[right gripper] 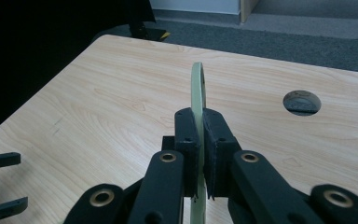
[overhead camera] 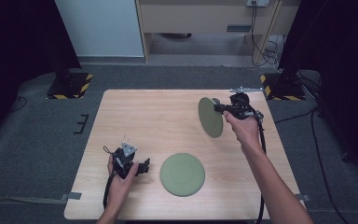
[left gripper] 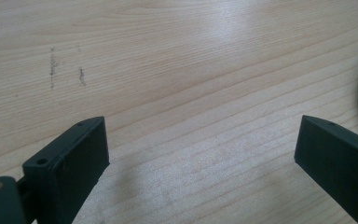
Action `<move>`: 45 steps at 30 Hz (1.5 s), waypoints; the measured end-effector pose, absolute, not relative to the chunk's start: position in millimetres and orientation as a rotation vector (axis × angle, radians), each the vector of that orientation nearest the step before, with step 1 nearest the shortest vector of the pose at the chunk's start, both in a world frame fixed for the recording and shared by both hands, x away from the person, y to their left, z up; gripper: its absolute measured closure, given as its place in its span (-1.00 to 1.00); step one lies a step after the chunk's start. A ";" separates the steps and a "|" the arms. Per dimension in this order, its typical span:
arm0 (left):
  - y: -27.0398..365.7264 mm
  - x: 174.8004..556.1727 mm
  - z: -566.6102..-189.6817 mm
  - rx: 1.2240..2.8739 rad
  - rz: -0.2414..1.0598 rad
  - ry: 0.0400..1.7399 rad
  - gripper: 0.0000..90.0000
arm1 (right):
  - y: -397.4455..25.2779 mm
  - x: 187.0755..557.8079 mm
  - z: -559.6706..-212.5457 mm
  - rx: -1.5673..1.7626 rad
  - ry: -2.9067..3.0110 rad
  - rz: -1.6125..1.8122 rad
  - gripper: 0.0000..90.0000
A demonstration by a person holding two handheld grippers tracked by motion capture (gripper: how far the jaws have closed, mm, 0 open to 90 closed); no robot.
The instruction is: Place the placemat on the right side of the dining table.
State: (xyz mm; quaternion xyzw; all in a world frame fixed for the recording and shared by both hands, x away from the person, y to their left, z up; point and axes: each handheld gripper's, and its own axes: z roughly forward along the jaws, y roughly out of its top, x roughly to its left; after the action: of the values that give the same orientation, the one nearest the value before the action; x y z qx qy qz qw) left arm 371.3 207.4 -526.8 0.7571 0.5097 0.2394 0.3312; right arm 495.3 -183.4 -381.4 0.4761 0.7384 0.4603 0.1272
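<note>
Right tool [overhead camera: 220,108] clamps the upright plate [overhead camera: 210,117] by its rim; left tool [overhead camera: 145,165] gapes empty.

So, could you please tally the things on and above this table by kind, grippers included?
Round flat green plates: 2, one lying flat on the light wooden table near its front edge, one held on edge above the table in the shut right gripper.
Black two-jaw grippers: 2, the right one and the open left gripper.
Total: 4.
</note>
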 end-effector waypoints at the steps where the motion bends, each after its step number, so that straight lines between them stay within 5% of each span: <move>1: 207.4 371.4 -527.0 1.980 0.625 1.333 -0.94 | -184.0 495.7 -380.8 1.388 2.146 1.339 0.91; 45: 207.6 373.5 -529.7 1.997 0.624 1.342 -0.94 | -232.3 503.6 -393.2 1.505 2.017 1.273 0.91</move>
State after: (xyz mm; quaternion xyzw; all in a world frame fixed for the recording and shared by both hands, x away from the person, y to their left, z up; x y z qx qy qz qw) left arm 373.5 207.6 -529.7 0.7605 0.5112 0.2377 0.3223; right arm 503.6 -232.3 -393.2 0.5268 0.7059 0.4457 0.1601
